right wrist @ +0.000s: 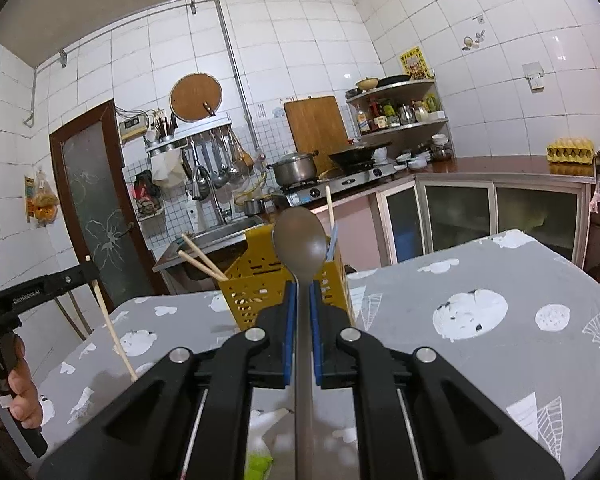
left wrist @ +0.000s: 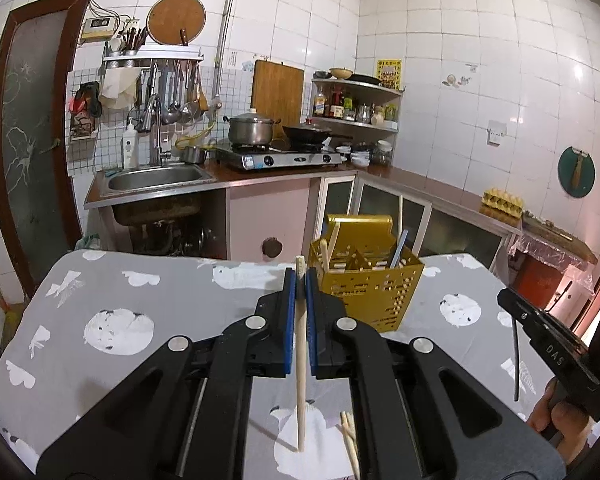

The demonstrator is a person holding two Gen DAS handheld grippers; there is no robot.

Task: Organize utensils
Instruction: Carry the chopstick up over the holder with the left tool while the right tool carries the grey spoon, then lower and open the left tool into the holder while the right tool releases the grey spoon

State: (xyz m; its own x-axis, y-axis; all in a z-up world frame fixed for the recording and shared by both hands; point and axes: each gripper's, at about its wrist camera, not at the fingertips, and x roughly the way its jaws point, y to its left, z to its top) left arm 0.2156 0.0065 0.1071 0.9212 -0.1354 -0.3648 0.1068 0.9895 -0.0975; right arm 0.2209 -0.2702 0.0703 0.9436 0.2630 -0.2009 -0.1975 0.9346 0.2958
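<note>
Utensils are in both grippers. The left gripper is closed on a wooden chopstick. The stick stands almost straight up between the blue pads, with its top poking out just above them and its long end hanging down over the table. The right gripper is closed on the handle of a metal spoon. The spoon's bowl sticks up past the fingertips, right in front of the yellow holder.

The left wrist view shows two more chopsticks lying on the grey cloth, low between the gripper's arms. It also shows the right gripper off to the right, with a dark handle hanging down from it. The right wrist view shows the left gripper at the far left, with its chopstick slanting down toward the table. It shows something bright green at the bottom edge too, but it is too blurry to name.

The yellow holder stands on the table just past the left gripper. It has holes in its sides. Inside it are a few pale chopsticks leaning out, one tall pale stick and a blue-and-white stick.
</note>
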